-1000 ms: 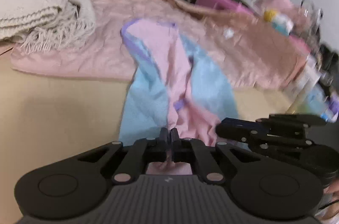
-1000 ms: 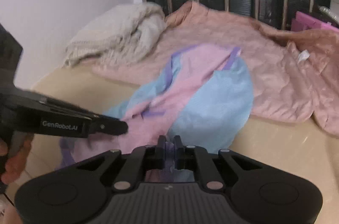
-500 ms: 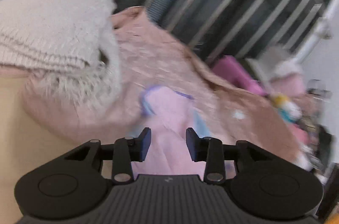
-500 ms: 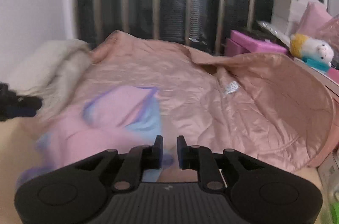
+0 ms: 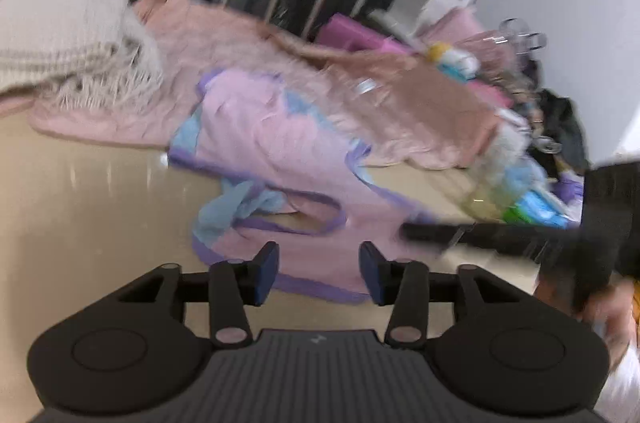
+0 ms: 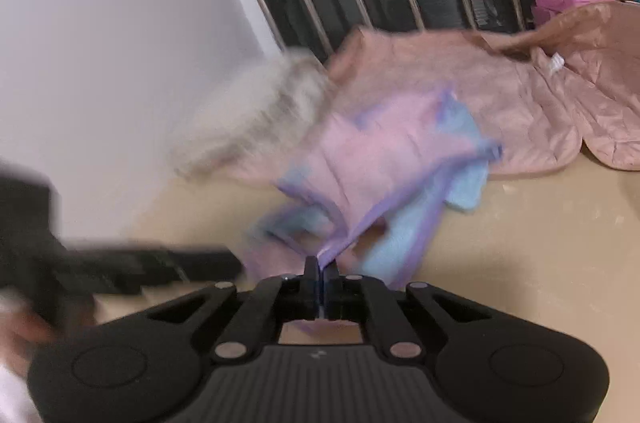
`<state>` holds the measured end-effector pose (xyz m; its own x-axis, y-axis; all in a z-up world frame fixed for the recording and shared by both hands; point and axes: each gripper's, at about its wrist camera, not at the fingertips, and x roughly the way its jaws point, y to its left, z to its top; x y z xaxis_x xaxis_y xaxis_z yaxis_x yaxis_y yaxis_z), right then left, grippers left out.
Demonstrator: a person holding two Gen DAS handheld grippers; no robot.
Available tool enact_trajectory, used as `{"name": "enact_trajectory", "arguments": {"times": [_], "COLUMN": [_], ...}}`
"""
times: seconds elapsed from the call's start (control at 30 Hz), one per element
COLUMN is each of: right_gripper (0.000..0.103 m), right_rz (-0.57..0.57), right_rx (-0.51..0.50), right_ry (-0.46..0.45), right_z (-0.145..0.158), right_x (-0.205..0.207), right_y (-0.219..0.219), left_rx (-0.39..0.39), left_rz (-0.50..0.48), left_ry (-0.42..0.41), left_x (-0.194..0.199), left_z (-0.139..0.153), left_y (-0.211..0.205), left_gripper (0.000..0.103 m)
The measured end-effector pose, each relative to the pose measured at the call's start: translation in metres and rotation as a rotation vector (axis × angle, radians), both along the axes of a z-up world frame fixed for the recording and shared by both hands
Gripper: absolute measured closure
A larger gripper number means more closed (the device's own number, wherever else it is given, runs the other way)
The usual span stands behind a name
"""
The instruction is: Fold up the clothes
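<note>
The left gripper (image 5: 319, 273), clamped on cloth a second ago, is opening and grips nothing; the pink-and-blue garment (image 5: 276, 147) lies rumpled on the table (image 5: 80, 191), seemingly refolded. The right gripper (image 6: 321, 283) pinches its purple hem.

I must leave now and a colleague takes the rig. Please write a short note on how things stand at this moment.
Left tongs: opening, nothing between them, above the near hem of the pink and blue garment.
Right tongs: shut on the garment's purple-trimmed edge.
The garment lies rumpled on the beige table, partly on the pink quilted jacket, beside the cream knit.
Done: no neat fold visible.
Left: flatten, fold it.
</note>
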<state>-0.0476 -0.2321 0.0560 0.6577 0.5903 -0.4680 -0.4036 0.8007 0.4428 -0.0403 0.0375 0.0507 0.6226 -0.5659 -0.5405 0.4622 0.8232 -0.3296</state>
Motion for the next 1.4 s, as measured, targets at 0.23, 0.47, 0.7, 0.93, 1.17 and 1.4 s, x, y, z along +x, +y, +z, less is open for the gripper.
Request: {"name": "enact_trajectory", "arguments": {"times": [0.23, 0.47, 0.7, 0.93, 1.17, 1.4], "right_gripper": [0.102, 0.066, 0.049, 0.064, 0.066, 0.096], "right_rz": [0.001, -0.13, -0.2, -0.178, -0.011, -0.069], "right_rx": [0.193, -0.201, -0.049, -0.243, -0.383, -0.566], "right_ry": [-0.149, 0.005, -0.12, -0.201, -0.327, -0.302], "right_z": [0.078, 0.021, 0.009, -0.007, -0.024, -0.039], "right_x": [-0.012, 0.072, -0.006, -0.041, -0.025, -0.001], "right_y": [-0.042, -0.014, -0.073, -0.064, -0.005, 0.046], "left_rx": [0.012, 0.119, 0.161, 0.177, 0.057, 0.126], "left_rz": [-0.142, -0.062, -0.086, -0.017, 0.155, 0.296], "left_ry": [-0.041, -0.009, -0.019, 0.01, 0.018, -0.081], "left_x": [-0.038, -0.042, -0.039, -0.008, -0.015, -0.034], "left_z": [-0.002, -0.013, -0.023, -0.028, -0.016, -0.003], "left_y": [-0.036, -0.068, -0.102, -0.104, -0.059, -0.045], "left_gripper": [0.02, 0.023, 0.032, 0.095, 0.096, 0.096]}}
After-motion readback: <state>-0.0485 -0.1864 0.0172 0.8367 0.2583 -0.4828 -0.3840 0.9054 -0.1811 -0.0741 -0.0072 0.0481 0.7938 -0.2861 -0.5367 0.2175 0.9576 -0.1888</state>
